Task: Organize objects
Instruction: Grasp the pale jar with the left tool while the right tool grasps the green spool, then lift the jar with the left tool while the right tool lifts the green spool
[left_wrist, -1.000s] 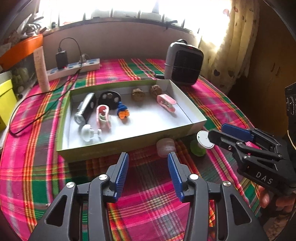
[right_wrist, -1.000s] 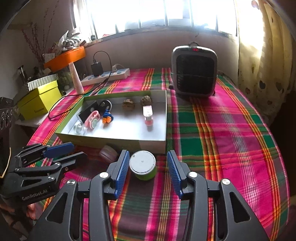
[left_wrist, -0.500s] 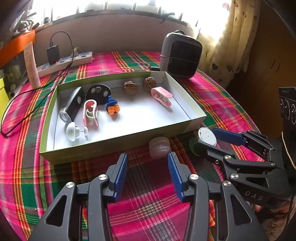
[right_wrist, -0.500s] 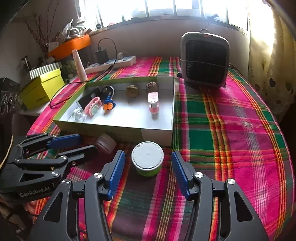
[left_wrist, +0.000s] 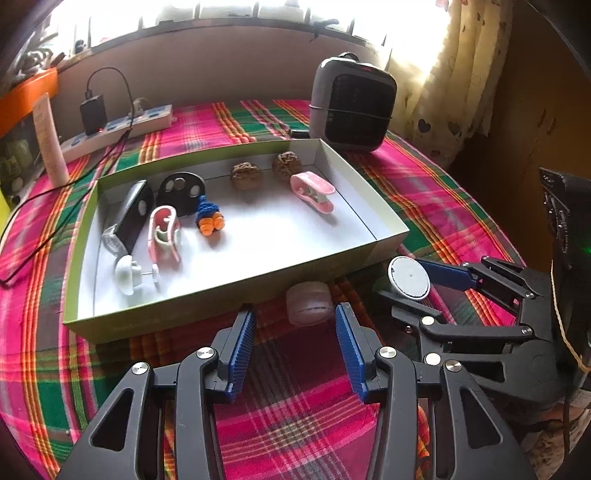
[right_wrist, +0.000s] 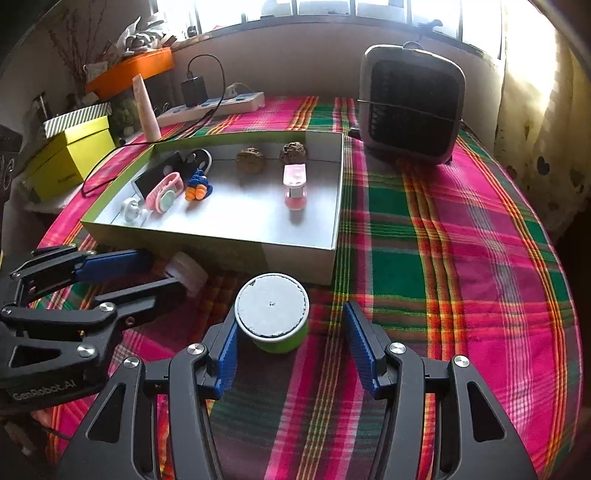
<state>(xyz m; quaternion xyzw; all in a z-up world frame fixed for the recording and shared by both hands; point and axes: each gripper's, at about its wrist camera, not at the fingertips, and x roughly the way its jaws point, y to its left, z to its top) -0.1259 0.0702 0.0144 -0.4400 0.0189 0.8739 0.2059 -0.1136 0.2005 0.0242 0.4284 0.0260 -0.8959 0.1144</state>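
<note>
- Your right hand-held gripper (right_wrist: 290, 345) stands apart around the green jar (right_wrist: 272, 314); its off-centre left pad could tip it.
- Your left hand-held gripper (left_wrist: 293, 330) stands apart, empty.

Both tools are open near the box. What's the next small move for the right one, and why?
Probably close the right tool: the green jar with the white lid already sits between its open fingers, touching the left finger, with a gap at the other. It stands outside the box.

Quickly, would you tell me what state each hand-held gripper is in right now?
Left hand-held gripper: open, holding nothing, pale round jar ahead.
Right hand-held gripper: open around green container, not clamped.
</note>
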